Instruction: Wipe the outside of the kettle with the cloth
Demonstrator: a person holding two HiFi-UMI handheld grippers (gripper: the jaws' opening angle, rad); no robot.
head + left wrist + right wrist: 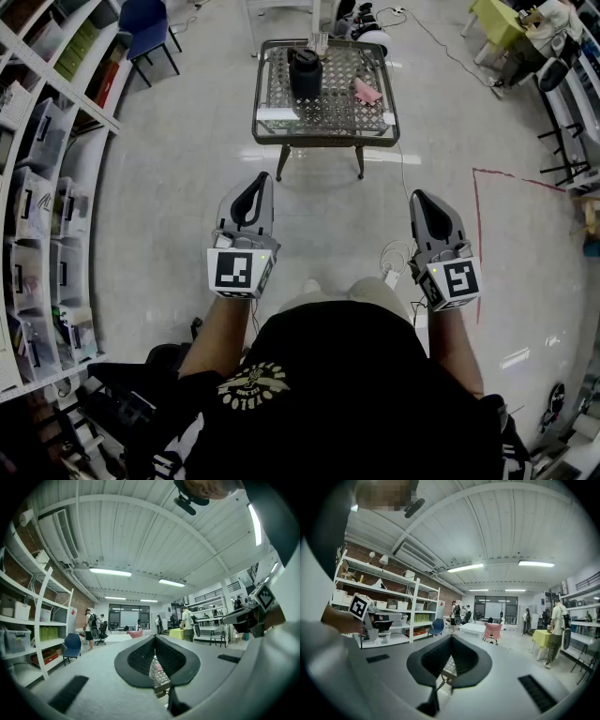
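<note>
ahead, the squat dark kettle (pixel 305 73) stands on the mesh-topped table (pixel 319 141), with the crumpled pink cloth (pixel 367 92) lying near its right. the left gripper (pixel 262 180) and right gripper (pixel 418 196) are both clenched and empty, well short of the table.

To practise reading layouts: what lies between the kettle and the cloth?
Nothing: only bare lattice tabletop separates kettle and pink cloth, shown in the head view.
</note>
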